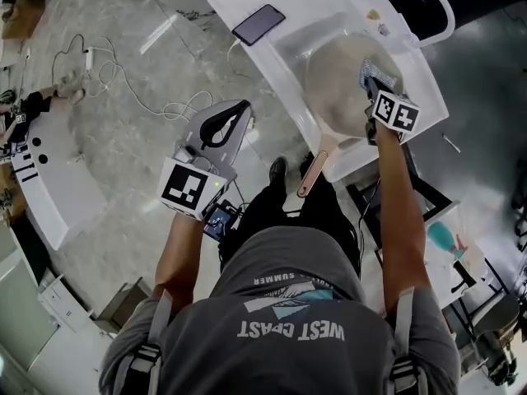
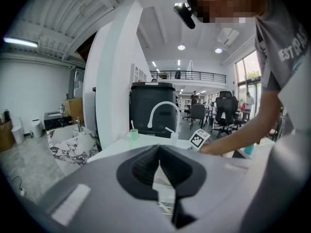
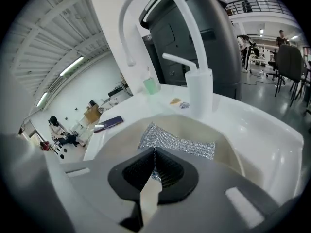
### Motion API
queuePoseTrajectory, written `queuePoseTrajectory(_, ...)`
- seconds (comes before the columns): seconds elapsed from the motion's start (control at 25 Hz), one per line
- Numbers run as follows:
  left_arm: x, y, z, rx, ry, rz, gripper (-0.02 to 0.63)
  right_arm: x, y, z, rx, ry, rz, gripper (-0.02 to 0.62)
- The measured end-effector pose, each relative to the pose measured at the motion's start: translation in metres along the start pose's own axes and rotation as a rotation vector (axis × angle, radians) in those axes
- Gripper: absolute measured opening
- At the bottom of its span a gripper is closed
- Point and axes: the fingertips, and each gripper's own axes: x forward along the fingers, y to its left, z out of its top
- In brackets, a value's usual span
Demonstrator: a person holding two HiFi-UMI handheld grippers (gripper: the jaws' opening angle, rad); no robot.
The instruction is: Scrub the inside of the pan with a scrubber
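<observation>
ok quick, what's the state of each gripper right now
left gripper: closed, nothing between its jaws
right gripper: closed on the scrubber, over the pan

Scrubber (image 3: 177, 144) is silvery mesh, pan (image 1: 338, 81) beige, sink (image 1: 263, 60) white

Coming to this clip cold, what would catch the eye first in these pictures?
The silvery mesh scrubber stands out first, pinched in the shut jaws of the right gripper over the pale pan. The pan sits in the white sink, with its handle poking toward the person. The left gripper hangs shut and empty at the left over the marble floor, and a dark phone lies on the sink's counter.
</observation>
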Motion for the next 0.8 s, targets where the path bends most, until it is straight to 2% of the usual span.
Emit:
queuePoseTrajectory(0.2,0.007,0.006,-0.019,-0.032,0.042,0.027,0.002,0.05,0.0,-0.009,-0.007,0.076,0.023,0.009)
queuePoseTrajectory(0.44,0.009,0.007,-0.033,-0.051,0.063,0.048,0.002,0.089,0.025,-0.022,-0.034,0.145,0.09,0.011)
queuePoseTrajectory(0.64,0.009,0.009,-0.037,-0.059,0.069,0.051,0.002,0.096,0.063,-0.047,-0.115,0.233,0.168,0.009)
queuePoseTrajectory(0.8,0.009,0.009,-0.036,-0.06,0.059,0.045,0.002,0.081,0.089,-0.08,-0.199,0.358,0.25,0.011)
